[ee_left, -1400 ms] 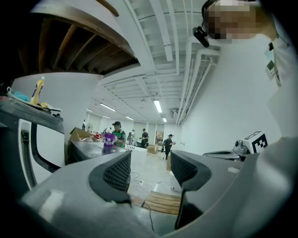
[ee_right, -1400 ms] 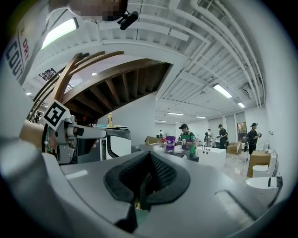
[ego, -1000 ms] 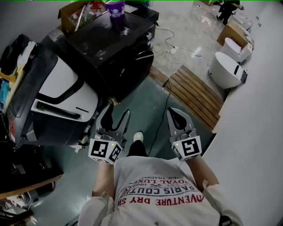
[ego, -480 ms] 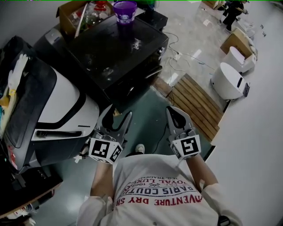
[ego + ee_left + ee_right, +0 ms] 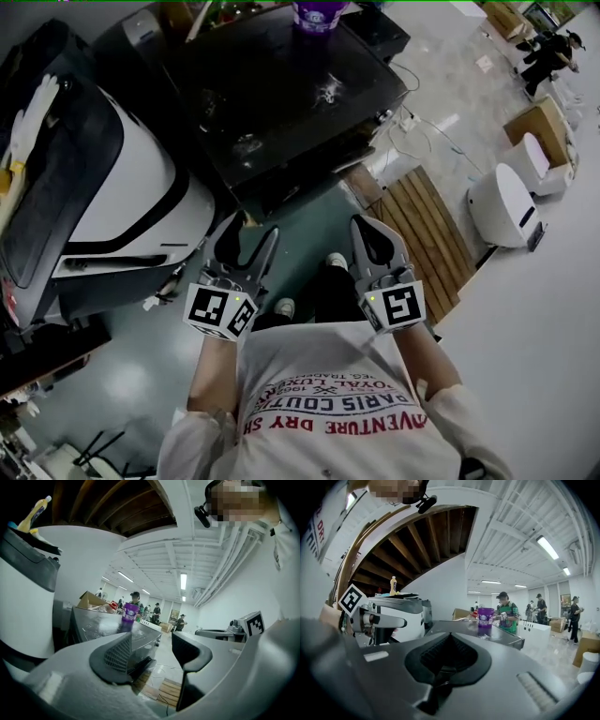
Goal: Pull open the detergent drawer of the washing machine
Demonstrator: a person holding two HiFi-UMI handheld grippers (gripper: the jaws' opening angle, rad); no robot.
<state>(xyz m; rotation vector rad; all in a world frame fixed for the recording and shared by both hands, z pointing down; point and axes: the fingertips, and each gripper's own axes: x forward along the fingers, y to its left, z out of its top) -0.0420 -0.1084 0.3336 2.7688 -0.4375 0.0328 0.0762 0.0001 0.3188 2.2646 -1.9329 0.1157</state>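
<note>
The black washing machine (image 5: pixel 281 94) stands ahead of me, with a purple cup (image 5: pixel 319 14) on its glossy top. Its front face is steeply foreshortened, and I cannot make out the detergent drawer. My left gripper (image 5: pixel 253 232) hangs short of the machine's front edge, open and empty. In the left gripper view the machine (image 5: pixel 98 627) and the cup (image 5: pixel 130 612) show beyond the spread jaws of that gripper (image 5: pixel 151 641). My right gripper (image 5: pixel 371 230) is level with the left one, shut with nothing in it. The right gripper view shows its pads (image 5: pixel 450 653) meeting, the machine (image 5: pixel 487 637) beyond.
A white and black appliance (image 5: pixel 141 206) stands close on the left. A wooden pallet (image 5: pixel 422 234) lies on the floor to the right, with a round white appliance (image 5: pixel 506 206) and cables (image 5: pixel 422 122) beyond. Several people (image 5: pixel 506 611) stand behind the machine.
Both grippers have advanced with the person towards the black machine, which now sits nearer and more central. The jaws stand as before.
</note>
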